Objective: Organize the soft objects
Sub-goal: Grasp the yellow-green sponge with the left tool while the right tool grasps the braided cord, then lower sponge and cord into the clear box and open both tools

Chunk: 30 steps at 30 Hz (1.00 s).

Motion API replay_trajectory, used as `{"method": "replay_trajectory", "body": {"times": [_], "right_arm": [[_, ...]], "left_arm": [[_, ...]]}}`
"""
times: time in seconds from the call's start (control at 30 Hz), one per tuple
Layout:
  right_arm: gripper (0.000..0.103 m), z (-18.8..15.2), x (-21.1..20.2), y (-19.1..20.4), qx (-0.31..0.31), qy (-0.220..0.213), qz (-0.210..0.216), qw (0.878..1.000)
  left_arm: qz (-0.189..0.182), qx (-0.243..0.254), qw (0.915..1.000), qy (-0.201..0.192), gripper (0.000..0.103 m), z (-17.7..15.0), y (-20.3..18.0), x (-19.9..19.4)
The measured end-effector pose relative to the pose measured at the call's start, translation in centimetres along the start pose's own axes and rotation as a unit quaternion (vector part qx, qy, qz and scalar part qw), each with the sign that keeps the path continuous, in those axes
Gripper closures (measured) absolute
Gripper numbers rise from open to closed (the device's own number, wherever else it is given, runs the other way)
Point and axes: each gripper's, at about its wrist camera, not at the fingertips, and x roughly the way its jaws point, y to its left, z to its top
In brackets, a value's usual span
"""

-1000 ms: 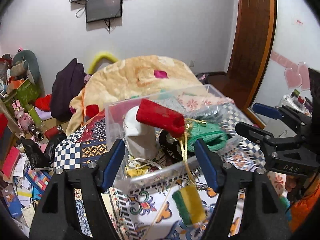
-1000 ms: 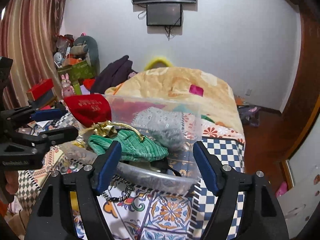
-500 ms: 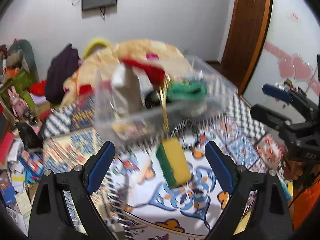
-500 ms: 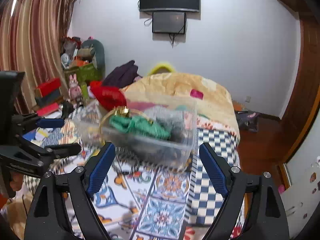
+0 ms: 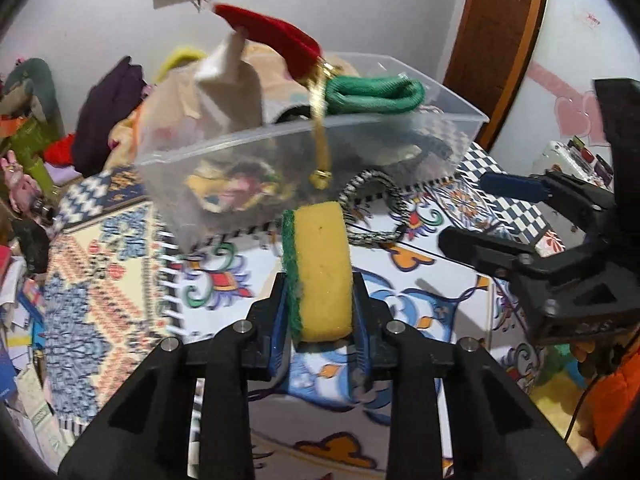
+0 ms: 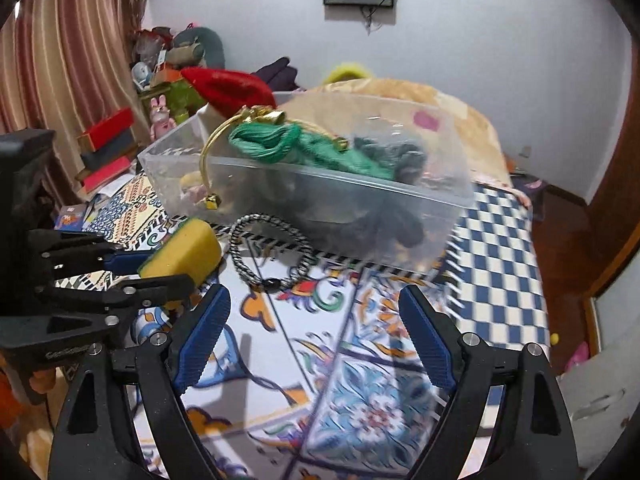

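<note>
My left gripper (image 5: 320,300) is shut on a yellow sponge with a green scouring side (image 5: 318,272), held just above the patterned cloth; it also shows in the right wrist view (image 6: 182,252). Beyond it stands a clear plastic bin (image 5: 248,148) holding a red pouch (image 5: 272,32), a green knit item (image 5: 376,94), a white cloth piece (image 5: 232,88) and a gold cord (image 5: 320,144). My right gripper (image 6: 312,340) is open and empty, in front of the bin (image 6: 420,200). It also shows at the right of the left wrist view (image 5: 500,216).
A black-and-white braided loop (image 6: 272,248) lies on the cloth between the sponge and the bin. A blanket-covered mound (image 6: 420,96) rises behind the bin. Toys, boxes and papers crowd the left side (image 6: 108,148). A wooden door (image 5: 500,40) stands at the right.
My left gripper has closed on the sponge, which lay free on the cloth before. Both grippers have dropped lower and drawn back from the bin.
</note>
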Motion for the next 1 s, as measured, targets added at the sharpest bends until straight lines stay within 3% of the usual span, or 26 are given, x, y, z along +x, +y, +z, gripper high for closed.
{"method": "replay_trajectory", "body": {"times": [0.13, 0.3, 0.57, 0.67, 0.8, 1.0], "right_arm": [[0.019, 0.6, 2.0, 1.4, -0.017, 0.026, 0.019, 0.999], [0.023, 0.8, 4.6, 3.0, -0.042, 0.059, 0.01, 0.997], [0.077, 0.1, 3.6, 4.5, -0.062, 0.04, 0.005, 0.997], [0.087, -0.6, 3.0, 4.2, -0.059, 0.036, 0.007, 0.998], [0.091, -1.4, 1.5, 3.5, -0.042, 0.021, 0.016, 0.999], [0.091, -1.2, -3.1, 1.9, -0.011, -0.037, 0.025, 0.999]], "left_arm": [[0.003, -0.016, 0.9997, -0.018, 0.074, -0.3, 1.5, -1.7], [0.01, -0.03, 0.9988, -0.039, 0.074, -0.4, 2.9, -3.7], [0.02, -0.037, 0.997, -0.066, 0.075, 0.2, 3.9, -5.9], [0.019, -0.039, 0.9964, -0.073, 0.074, 0.5, 3.7, -6.2], [0.021, -0.041, 0.9958, -0.079, 0.074, 1.1, 3.6, -6.4], [0.024, -0.046, 0.9934, -0.102, 0.074, 2.9, 3.7, -7.0]]}}
